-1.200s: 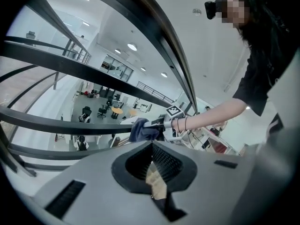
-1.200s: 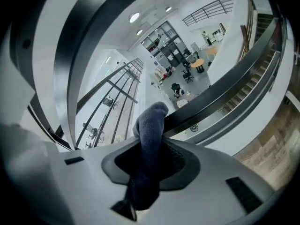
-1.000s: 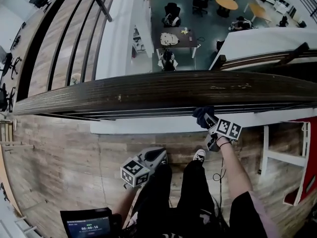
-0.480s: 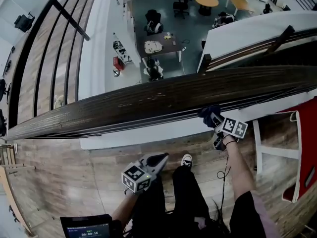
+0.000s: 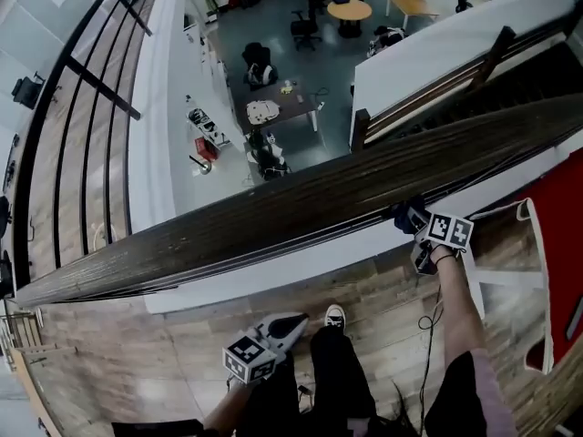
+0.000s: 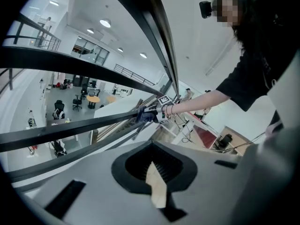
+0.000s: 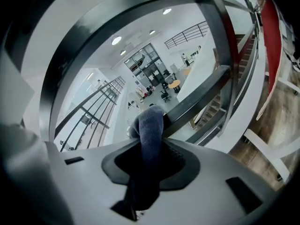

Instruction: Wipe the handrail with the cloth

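The dark wooden handrail point(image 5: 301, 198) runs slantwise from lower left to upper right in the head view. My right gripper point(image 5: 414, 221) is shut on a dark blue cloth point(image 5: 405, 215), which is pressed to the rail's near edge toward its right end. In the right gripper view the cloth point(image 7: 149, 125) bulges out of the jaws against a dark bar of the handrail point(image 7: 197, 97). My left gripper point(image 5: 293, 322) hangs low beside the person's legs, apart from the rail, shut and holding nothing. The left gripper view shows the cloth point(image 6: 147, 115) on the rail far ahead.
A white ledge point(image 5: 273, 267) runs under the rail, with thin black bars above it. A red panel point(image 5: 557, 271) and a white frame point(image 5: 496, 276) stand at the right. The person's shoe point(image 5: 335, 317) is on the wood floor. Beyond the rail is a drop to an office floor point(image 5: 282, 107).
My right gripper has slid the cloth rightward along the handrail. The head view has turned, so the rail now looks more slanted. The left gripper stays low.
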The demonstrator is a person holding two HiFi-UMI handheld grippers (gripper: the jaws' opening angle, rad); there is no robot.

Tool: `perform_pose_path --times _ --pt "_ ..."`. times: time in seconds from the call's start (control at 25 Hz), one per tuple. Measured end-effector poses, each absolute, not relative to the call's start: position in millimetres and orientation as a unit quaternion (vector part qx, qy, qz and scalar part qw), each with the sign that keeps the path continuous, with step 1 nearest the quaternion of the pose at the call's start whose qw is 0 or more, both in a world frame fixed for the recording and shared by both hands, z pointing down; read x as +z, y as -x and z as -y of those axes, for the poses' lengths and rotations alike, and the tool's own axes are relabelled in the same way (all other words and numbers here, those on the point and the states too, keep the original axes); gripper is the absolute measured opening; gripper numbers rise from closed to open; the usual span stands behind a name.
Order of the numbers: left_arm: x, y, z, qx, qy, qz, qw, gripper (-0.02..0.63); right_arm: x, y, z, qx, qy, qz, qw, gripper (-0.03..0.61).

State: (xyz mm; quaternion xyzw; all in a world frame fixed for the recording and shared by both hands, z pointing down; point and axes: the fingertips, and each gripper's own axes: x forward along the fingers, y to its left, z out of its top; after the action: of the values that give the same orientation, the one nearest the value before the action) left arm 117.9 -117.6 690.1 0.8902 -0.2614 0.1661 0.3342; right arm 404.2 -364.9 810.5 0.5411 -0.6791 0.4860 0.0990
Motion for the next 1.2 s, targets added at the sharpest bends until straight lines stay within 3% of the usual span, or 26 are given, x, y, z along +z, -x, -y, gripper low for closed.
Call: perform_pose_path --times 0.72,1.2 --pt "720.0 -171.5 164.3 0.189 -0.892 0.235 0.338 0.0 819.0 -607.6 407.2 0.471 -0.655 0.589 0.044 0.098" --pt "704.5 -167.3 167.1 0.165 -0.898 0.25 0.323 0.0 854.2 -566.9 314.1 0.516 -0.628 0.577 0.071 0.098"
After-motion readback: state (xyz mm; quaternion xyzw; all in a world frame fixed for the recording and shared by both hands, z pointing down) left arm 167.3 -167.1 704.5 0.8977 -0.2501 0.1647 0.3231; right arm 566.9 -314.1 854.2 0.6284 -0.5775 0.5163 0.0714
